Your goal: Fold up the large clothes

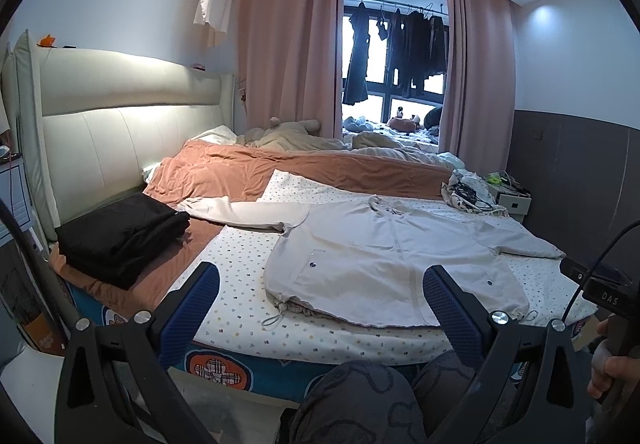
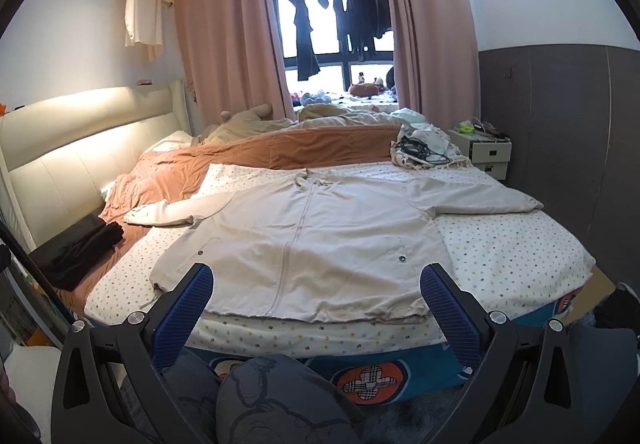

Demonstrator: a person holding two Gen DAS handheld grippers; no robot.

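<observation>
A large beige zip jacket (image 1: pixel 384 256) (image 2: pixel 312 240) lies flat, front up, on a dotted white sheet (image 1: pixel 240 276) (image 2: pixel 512 244), with both sleeves spread out sideways and its hem toward me. My left gripper (image 1: pixel 320 284) is open, held back from the bed's near edge in front of the hem's left part. My right gripper (image 2: pixel 316 284) is open too, facing the middle of the hem. Neither touches the cloth. The right gripper's body and a hand show at the right edge of the left wrist view.
A folded black garment (image 1: pixel 120 236) (image 2: pixel 76 248) rests on the rust blanket (image 1: pixel 248 171) (image 2: pixel 280 147) near the headboard. A bundle of cloth and cables (image 1: pixel 468 195) (image 2: pixel 424 151) sits at the far right bed corner, beside a nightstand (image 2: pixel 484 151). A person's knees (image 2: pixel 272 396) are below the grippers.
</observation>
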